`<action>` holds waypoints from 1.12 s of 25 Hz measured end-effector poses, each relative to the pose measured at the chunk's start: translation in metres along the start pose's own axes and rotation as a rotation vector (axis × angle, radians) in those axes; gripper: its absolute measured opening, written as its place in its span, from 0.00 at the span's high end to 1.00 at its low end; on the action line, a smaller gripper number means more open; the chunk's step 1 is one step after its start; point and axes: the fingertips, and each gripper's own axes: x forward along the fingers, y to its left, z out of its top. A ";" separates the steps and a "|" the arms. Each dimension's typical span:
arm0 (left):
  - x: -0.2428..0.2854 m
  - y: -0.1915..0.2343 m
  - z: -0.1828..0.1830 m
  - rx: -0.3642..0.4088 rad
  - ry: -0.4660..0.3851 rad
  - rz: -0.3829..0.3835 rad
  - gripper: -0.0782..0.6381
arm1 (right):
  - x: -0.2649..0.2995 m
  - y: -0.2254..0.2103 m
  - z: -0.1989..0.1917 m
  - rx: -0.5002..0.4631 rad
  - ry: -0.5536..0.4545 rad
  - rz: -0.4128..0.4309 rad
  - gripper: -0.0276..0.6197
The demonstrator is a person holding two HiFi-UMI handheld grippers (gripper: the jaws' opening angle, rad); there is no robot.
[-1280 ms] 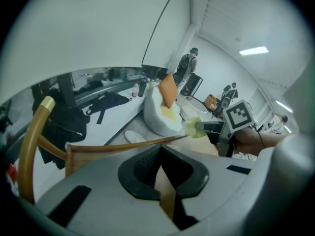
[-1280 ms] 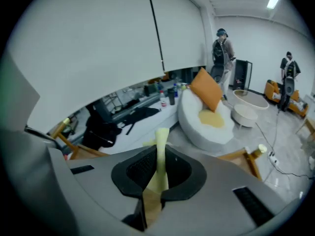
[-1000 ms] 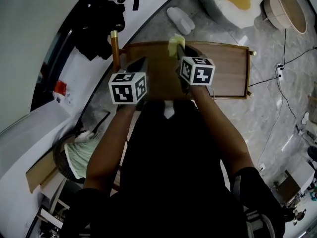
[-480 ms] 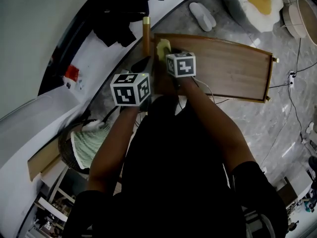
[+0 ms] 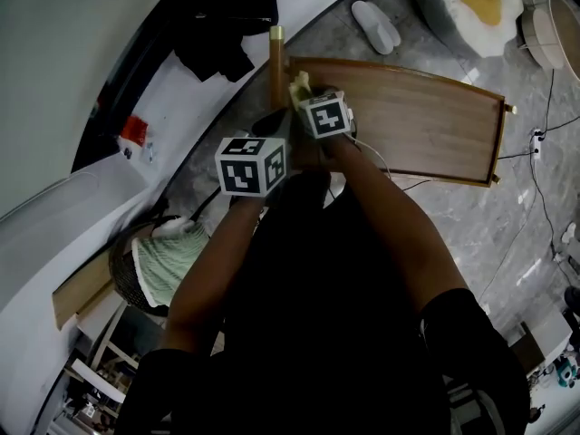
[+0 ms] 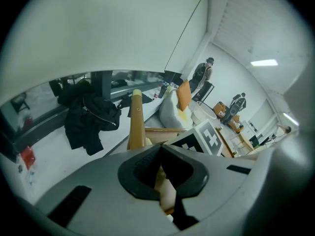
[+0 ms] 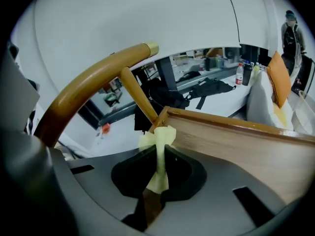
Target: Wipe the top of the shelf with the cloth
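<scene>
Risk first: cloth [image 7: 158,135] is pinched as a thin strip, with only a small tuft past the tips of the right gripper [image 7: 157,154]. A drag along the shelf top [image 5: 417,120] could pull it free, or let the hard jaws scrape the wood. Raised rim [image 7: 231,118] and wooden post [image 5: 275,62] sit just beside the tuft; snagging there seems possible. Cloth is pale yellow, soft and crumpled, at the shelf's left corner, touching the rim. Shelf top is brown wood grain, most of it lying off to the right. Left gripper [image 6: 160,149] has its jaws together on nothing and is near the same corner.
</scene>
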 end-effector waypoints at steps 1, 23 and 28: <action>0.002 -0.004 -0.001 -0.003 0.003 -0.003 0.88 | -0.001 -0.002 -0.001 -0.011 0.002 -0.003 0.89; 0.075 -0.109 -0.016 0.034 0.085 -0.035 0.87 | -0.084 -0.137 -0.060 0.030 0.039 -0.099 0.89; 0.095 -0.145 -0.019 0.059 0.101 -0.068 0.88 | -0.106 -0.170 -0.073 0.035 0.047 -0.127 0.89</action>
